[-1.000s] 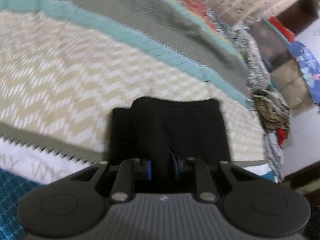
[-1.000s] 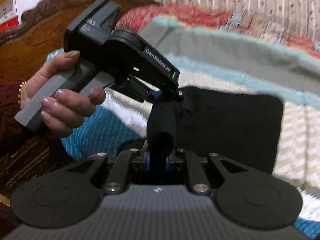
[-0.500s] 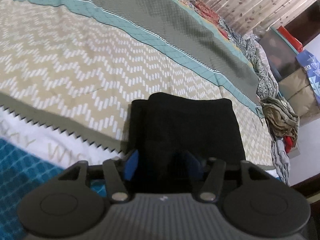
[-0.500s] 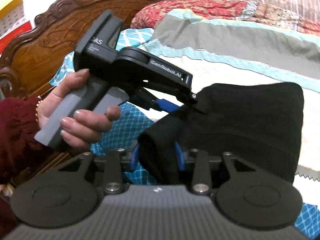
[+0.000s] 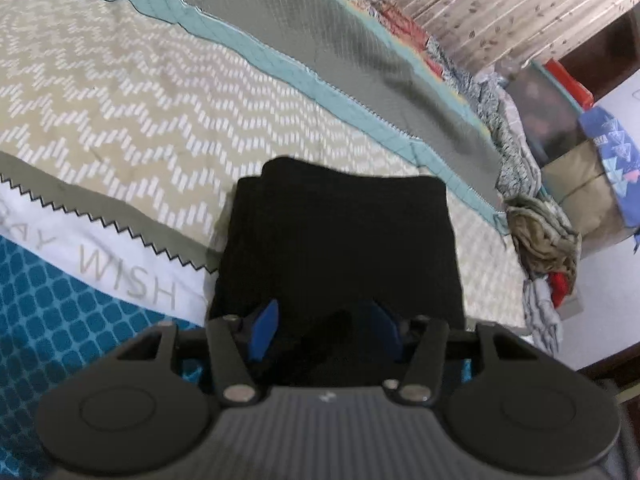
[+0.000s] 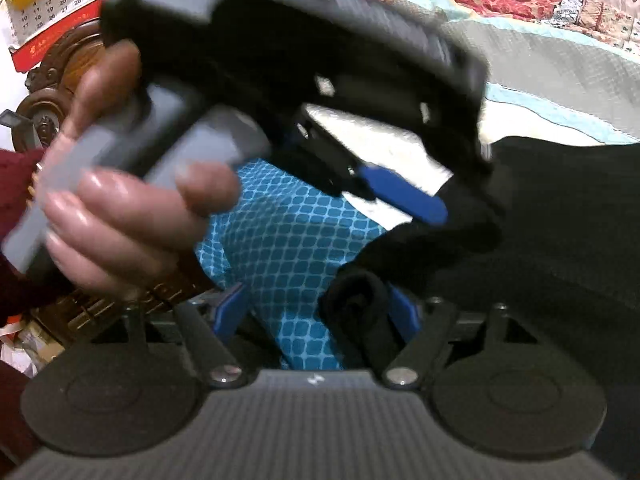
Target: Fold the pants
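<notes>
The black pants (image 5: 340,240) lie folded into a compact rectangle on the patterned bedspread (image 5: 140,112). My left gripper (image 5: 324,336) is open, its blue pads (image 5: 262,332) spread over the near edge of the pants. My right gripper (image 6: 316,316) is open too, with a rolled corner of the black pants (image 6: 360,308) lying between its blue fingers (image 6: 230,312). In the right wrist view the left gripper (image 6: 404,196) shows close ahead, held in a hand, blurred, its blue finger just above the pants' edge.
A carved wooden headboard (image 6: 52,92) and a wall calendar (image 6: 44,12) stand on the left. A heap of clothes (image 5: 540,240) hangs at the bed's far right edge. Boxes and a blue bag (image 5: 612,152) stand beyond. A blue checked cloth (image 6: 288,248) lies under the pants.
Both grippers have opened and let go of the pants' near edge, which now rests lower on the bed. The left gripper has come closer to the right camera.
</notes>
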Demonstrator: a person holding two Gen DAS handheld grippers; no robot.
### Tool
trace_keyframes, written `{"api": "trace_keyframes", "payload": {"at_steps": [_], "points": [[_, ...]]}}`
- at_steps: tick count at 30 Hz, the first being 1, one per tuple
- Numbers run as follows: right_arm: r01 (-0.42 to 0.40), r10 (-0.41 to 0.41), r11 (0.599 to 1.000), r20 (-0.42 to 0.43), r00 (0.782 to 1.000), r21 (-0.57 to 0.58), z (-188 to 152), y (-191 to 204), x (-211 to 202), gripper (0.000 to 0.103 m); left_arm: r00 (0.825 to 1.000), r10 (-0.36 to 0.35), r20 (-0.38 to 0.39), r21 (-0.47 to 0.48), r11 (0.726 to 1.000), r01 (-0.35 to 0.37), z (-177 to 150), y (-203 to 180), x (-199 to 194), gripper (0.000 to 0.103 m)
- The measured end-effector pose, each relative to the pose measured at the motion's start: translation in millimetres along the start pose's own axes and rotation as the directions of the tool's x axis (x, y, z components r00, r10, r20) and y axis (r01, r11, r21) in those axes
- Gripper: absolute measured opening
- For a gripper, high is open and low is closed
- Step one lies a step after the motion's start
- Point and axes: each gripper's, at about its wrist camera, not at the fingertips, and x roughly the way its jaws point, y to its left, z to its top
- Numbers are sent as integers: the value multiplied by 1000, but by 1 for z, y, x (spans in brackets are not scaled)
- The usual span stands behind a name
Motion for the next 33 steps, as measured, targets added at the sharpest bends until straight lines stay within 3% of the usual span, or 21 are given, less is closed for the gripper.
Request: {"api": "trace_keyframes", "payload": {"at_steps": [5,8,12,14,16,17,18,19,21,24,28,32,33], "points": [[17,-24,995,72,997,97,-6,-7,-48,71,1000,14,10,7,1000,-14,-3,-6,-5,49],[60,-87,978,129,988,199,-14,-23,-85,59,999,11,35,36,999,-12,-9,-18,-20,49],[147,-198,936,131,971,321,-34,-41,-115,22,998,-45,53,116,992,38,-25,-34,-37,46],[149,-210,916,130,969,373,-46,-49,-119,17,998,-62,30,166,985,56,-37,-40,-37,37],[141,-211,899,128,969,415,-50,-54,-113,15,1000,-15,5,196,980,14,-47,-41,-30,34],[143,-214,891,120,970,431,-53,-55,-109,15,1000,23,-8,195,981,-21,-51,-37,-25,28],[143,-212,885,110,971,444,-53,-60,-103,13,998,53,-20,184,982,-48,-54,-31,-19,21],[142,-208,877,95,974,458,-56,-62,-98,9,997,77,-24,170,983,-72,-55,-24,-13,8],[161,-217,862,63,974,480,-60,-67,-89,0,998,51,-30,98,994,-48,-52,-8,-8,6],[126,-185,835,58,981,535,-68,-76,-83,0,999,21,-50,7,1000,-21,-46,0,-9,6],[141,-200,859,69,977,491,-58,-64,-99,6,996,83,-36,67,994,-81,-45,-23,-18,7],[174,-249,876,112,962,450,-53,-59,-119,19,983,185,16,143,972,-186,-44,-50,-28,29],[184,-268,871,125,955,456,-51,-59,-125,28,972,231,37,173,957,-234,-44,-59,-30,30]]}}
